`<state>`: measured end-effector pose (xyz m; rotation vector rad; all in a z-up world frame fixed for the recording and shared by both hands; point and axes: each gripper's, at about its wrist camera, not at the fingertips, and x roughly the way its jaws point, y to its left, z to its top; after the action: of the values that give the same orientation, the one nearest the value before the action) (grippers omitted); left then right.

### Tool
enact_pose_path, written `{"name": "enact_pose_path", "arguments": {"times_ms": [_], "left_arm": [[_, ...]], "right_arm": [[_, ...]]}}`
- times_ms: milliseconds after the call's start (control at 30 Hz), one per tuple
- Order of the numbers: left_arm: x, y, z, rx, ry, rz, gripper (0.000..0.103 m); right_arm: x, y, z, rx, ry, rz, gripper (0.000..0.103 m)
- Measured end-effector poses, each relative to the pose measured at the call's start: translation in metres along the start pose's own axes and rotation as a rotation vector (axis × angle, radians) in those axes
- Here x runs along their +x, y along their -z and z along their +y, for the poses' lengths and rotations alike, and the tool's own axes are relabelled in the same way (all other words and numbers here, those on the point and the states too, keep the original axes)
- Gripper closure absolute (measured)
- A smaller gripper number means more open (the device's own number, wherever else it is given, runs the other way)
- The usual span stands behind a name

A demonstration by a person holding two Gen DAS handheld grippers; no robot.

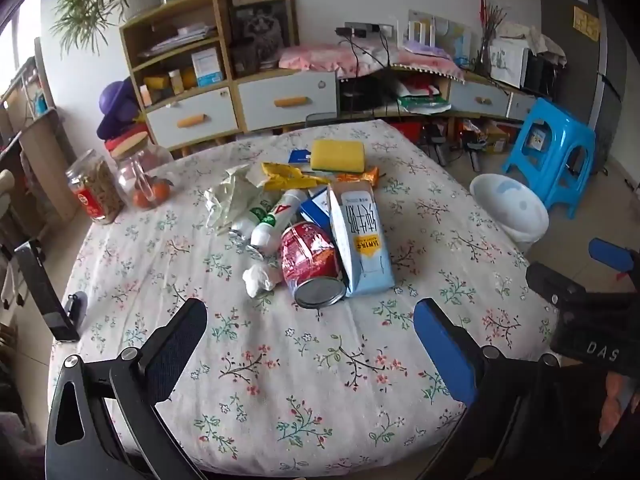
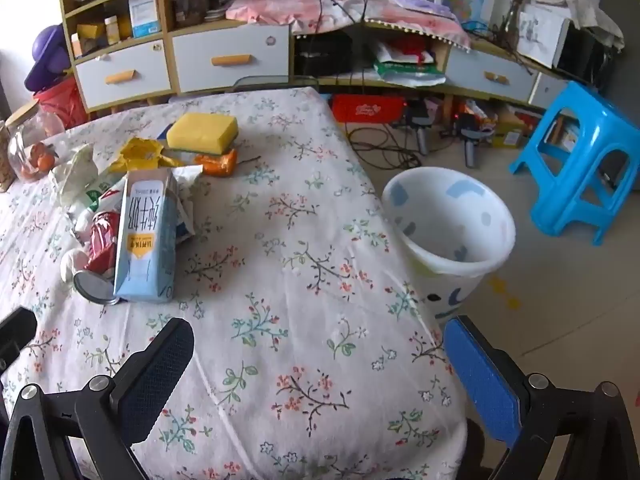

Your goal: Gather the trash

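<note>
Tongs (image 1: 310, 334) gaping; red can (image 1: 310, 264) crumpled, toppled.

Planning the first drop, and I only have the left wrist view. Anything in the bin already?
Observer: The right wrist view looks into the white bin. No trash shows inside.
Operator: Right claw state?
Observer: The right claw is open, with nothing between its fingers, and only the floral tablecloth is below it.
Operator: Is the bin clear of the table?
Observer: It stands on the floor right beside the cloth's edge. I cannot tell whether they touch.
</note>
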<state>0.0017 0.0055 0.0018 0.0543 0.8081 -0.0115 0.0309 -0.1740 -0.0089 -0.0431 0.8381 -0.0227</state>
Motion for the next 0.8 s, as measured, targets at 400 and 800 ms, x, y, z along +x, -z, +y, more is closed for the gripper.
{"name": "enact_pose_path", "arguments": {"times_ms": [400,800], "left_arm": [[-0.0014,-0.0011,0.0045,-0.036,0.033,0.0,0.0],[0.0001,-0.0031,0.0101,-0.062,0.037,-0.005,0.0]], "right_arm": [[0.0008,0.003,-0.0012,-0.004,0.02,0.0,0.0],[0.0023,0.0023,-0.0006,-0.006,0.027,0.002,0.0]]}}
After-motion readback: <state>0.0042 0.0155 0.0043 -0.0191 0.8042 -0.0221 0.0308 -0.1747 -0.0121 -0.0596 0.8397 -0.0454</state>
